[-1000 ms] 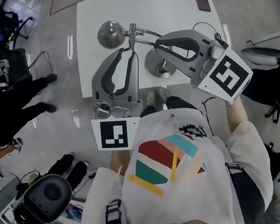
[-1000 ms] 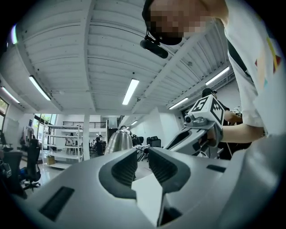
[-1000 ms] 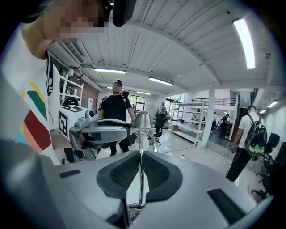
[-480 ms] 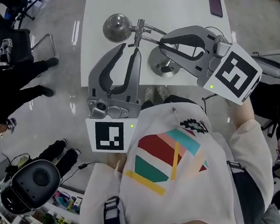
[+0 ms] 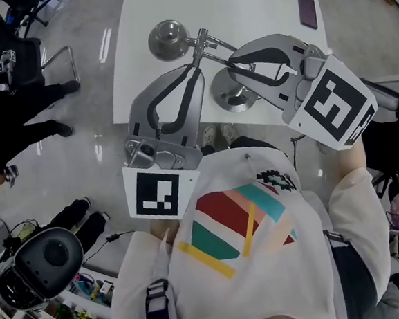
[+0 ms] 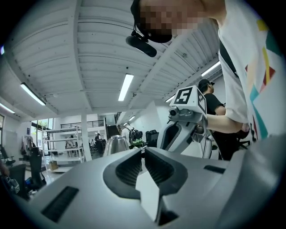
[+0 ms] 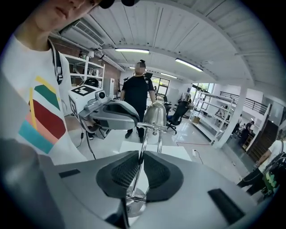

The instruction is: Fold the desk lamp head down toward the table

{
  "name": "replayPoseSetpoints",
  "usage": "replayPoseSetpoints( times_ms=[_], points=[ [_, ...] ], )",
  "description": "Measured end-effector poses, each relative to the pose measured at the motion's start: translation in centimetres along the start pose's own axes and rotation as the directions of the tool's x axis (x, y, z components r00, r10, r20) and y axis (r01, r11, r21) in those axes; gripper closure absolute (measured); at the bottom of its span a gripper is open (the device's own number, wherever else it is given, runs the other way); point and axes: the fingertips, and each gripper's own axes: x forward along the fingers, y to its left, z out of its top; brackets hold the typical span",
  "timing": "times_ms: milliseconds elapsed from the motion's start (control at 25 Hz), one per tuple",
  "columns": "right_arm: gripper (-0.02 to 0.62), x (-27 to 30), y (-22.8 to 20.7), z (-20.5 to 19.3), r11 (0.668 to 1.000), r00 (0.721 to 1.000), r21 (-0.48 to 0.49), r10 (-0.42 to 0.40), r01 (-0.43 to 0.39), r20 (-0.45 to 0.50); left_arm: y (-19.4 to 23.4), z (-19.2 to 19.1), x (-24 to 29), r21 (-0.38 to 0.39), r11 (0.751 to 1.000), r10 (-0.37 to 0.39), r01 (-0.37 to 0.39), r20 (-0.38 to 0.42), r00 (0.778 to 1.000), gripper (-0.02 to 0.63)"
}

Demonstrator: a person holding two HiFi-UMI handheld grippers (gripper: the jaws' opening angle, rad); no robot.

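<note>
Head view: the desk lamp (image 5: 203, 42) stands on the white worktop (image 5: 262, 4), near the edge closest to me. Its round chrome base (image 5: 234, 97) rests flat on the worktop. Its dome-shaped lamp head (image 5: 167, 39) sits left of the base in this view, at the top of the thin chrome rods and raised off the surface. A dark phone (image 5: 308, 10) lies at the far right corner of the worktop, well apart from the lamp.

1. I hold my left claw (image 5: 195, 68) level, reaching in from the near edge, with its tips at the lamp just beside the head's joint. Its jaws have just been closing. In the left gripper view the ribbed pads (image 6: 128, 169) stand almost together, and a sliver of chrome shows pinched at the tips. State: clenched on the desk lamp. The lamp head shows just left of the tips.

2. My right claw (image 5: 234, 60) comes in from the right, angled downward, above the base. In the right gripper view one upright rod (image 7: 144, 137) of the parallel pair passes between the pads, which press on it from both sides. State: grasping the desk lamp by that rod. The crossbar and lamp head rise above the tips, and the base lies below them. A person in black (image 7: 138, 94) stands beyond the worktop.
</note>
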Motion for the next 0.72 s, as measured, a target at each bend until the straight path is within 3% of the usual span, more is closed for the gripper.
replayPoseSetpoints(
  times_ms=[120,280,480,600,720],
  points=[
    [0.554,0.1,0.0,0.0,1.000,1.000,0.014,0.015,-0.015,-0.002,0.1,-0.1,0.1,0.007,1.000,0.002,-0.002,-0.012,1.000,0.541],
    [0.554,3.2,-0.5,0.4,1.000,0.998,-0.001,0.006,-0.006,-0.058,2.4,-3.0,-0.2,0.125,0.992,0.037,-0.022,-0.117,0.992,0.545],
    [0.554,6.1,-0.4,-0.3,0.999,0.993,0.005,0.037,-0.037,-0.108,4.0,-6.6,-0.2,0.014,0.998,0.063,-0.062,-0.096,0.993,0.558],
    [0.554,7.2,-0.1,-1.9,0.998,0.992,0.043,0.046,-0.042,-0.115,3.4,-9.4,0.4,-0.023,0.998,0.055,-0.059,-0.137,0.989,0.558],
    [0.554,9.2,0.6,-2.6,1.000,0.991,-0.007,0.022,-0.023,-0.130,3.7,-12.5,0.3,-0.087,0.995,0.039,-0.052,-0.147,0.988,0.560]
  ],
)
